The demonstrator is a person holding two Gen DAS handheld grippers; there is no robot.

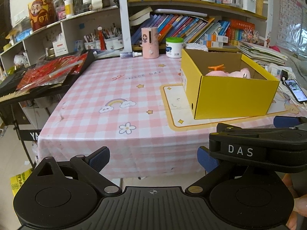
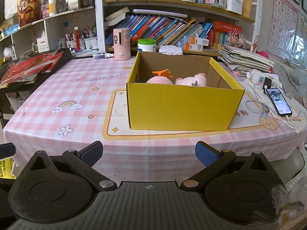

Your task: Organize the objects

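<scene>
One yellow box [image 2: 182, 107], two pink plush toys [image 2: 191, 80] (inside).

This is a home, probably a child's study corner. The counter [image 2: 57, 88] has a pink checked cloth with rainbows and stars. Behind it, shelves [image 2: 172, 3] are crowded with children's books [image 2: 165, 28] and pen cups [image 2: 84, 42]. An alphabet poster [image 2: 282, 25] hangs on the wall.
</scene>
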